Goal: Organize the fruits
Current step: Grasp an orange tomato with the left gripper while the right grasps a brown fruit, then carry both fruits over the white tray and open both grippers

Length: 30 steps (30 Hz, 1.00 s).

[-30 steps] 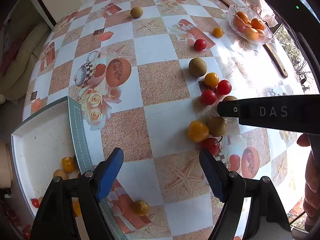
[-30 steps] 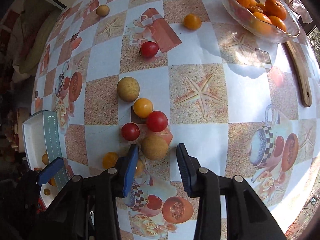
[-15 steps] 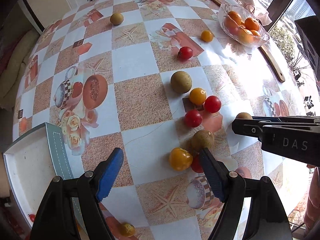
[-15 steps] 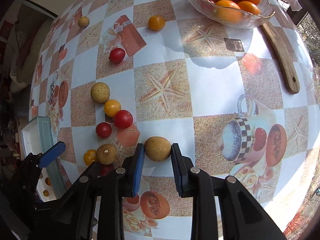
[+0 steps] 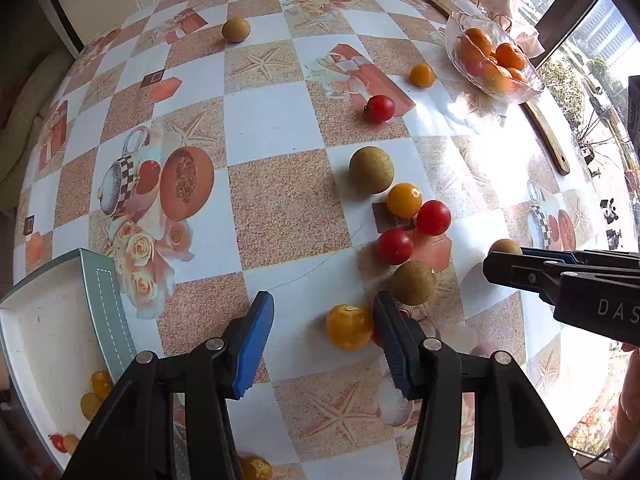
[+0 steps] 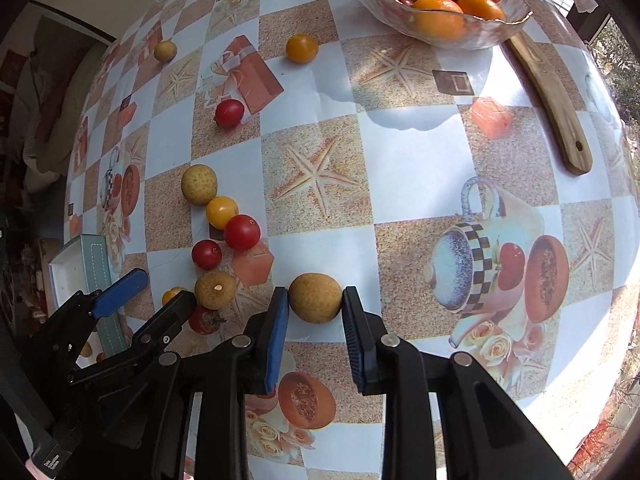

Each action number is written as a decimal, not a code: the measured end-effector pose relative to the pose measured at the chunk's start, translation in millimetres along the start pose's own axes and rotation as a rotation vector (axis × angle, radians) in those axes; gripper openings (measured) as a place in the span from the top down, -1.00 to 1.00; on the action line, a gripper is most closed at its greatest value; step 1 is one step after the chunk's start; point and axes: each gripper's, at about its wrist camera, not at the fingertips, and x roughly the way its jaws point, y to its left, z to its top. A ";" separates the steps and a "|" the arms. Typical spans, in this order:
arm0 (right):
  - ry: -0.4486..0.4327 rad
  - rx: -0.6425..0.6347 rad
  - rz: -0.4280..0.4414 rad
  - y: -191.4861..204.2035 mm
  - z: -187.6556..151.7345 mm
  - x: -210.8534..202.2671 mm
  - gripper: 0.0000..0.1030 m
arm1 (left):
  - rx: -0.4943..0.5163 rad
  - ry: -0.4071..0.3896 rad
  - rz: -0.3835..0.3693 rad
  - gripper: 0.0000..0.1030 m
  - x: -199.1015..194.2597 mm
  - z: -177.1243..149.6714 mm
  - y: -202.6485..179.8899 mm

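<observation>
My right gripper (image 6: 315,300) is shut on a tan longan (image 6: 315,298), both pads touching its sides, just above the tablecloth; the longan also peeks out in the left wrist view (image 5: 505,246). My left gripper (image 5: 323,320) is open over a yellow tomato (image 5: 349,327), which lies against the right finger. A second longan (image 5: 414,282), red tomatoes (image 5: 394,246) (image 5: 433,217), a yellow tomato (image 5: 404,200) and a bigger longan (image 5: 371,169) lie in a cluster just beyond. A white tray (image 5: 100,300) with several small fruits sits at the left table edge.
A glass bowl (image 6: 440,36) of oranges stands at the far right, beside a wooden stick (image 6: 552,108). A lone red tomato (image 5: 379,109), a yellow tomato (image 5: 422,75) and a longan (image 5: 236,29) lie farther back. The table edge is near on the right.
My right gripper has closed onto the tan longan. My left gripper has moved forward and right, narrowing around the yellow tomato, away from the tray.
</observation>
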 end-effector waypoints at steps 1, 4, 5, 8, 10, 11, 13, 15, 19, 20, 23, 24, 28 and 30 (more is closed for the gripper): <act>-0.002 -0.001 0.000 0.1 -0.4 -1.0 0.42 | 0.008 0.025 0.004 0.38 3.4 -2.4 -2.2; -0.008 0.003 0.003 -1.5 -1.6 -5.3 0.42 | 0.043 0.021 0.010 0.48 2.3 -10.2 -10.1; -0.010 0.004 0.006 -1.6 -1.7 -6.7 0.42 | 0.042 0.025 0.007 0.50 1.3 -13.4 -10.3; -0.016 0.003 0.010 -1.5 -3.8 -9.4 0.42 | -0.014 0.028 -0.027 0.50 -2.7 -21.9 -1.8; -0.018 0.002 0.014 -1.3 -5.6 -11.6 0.42 | -0.057 0.025 -0.044 0.50 -5.4 -26.7 5.8; -0.019 0.000 0.015 -0.7 -6.3 -12.8 0.42 | -0.073 0.022 -0.049 0.50 -11.3 -33.9 13.6; -0.020 -0.005 0.018 0.2 -7.1 -15.5 0.42 | -0.100 0.015 -0.057 0.50 -16.0 -40.3 21.6; -0.020 -0.013 0.020 1.7 -8.2 -18.1 0.42 | -0.120 0.009 -0.061 0.50 -21.6 -46.2 28.2; -0.020 -0.031 0.026 8.5 -14.1 -23.7 0.42 | -0.151 -0.016 -0.058 0.50 -39.6 -58.0 37.2; -0.020 -0.038 0.028 12.2 -16.1 -24.8 0.42 | -0.158 -0.025 -0.057 0.50 -44.5 -60.6 37.8; -0.020 -0.065 0.034 24.5 -22.2 -28.8 0.42 | -0.177 -0.051 -0.050 0.50 -59.3 -70.2 43.6; -0.019 -0.075 0.036 29.1 -24.4 -30.0 0.42 | -0.187 -0.061 -0.045 0.50 -64.5 -73.9 46.1; -0.009 -0.132 0.044 52.0 -34.0 -32.0 0.42 | -0.241 -0.090 -0.024 0.50 -82.9 -92.1 65.4; -0.002 -0.167 0.049 67.6 -39.8 -31.0 0.42 | -0.271 -0.097 -0.008 0.50 -88.8 -103.8 75.2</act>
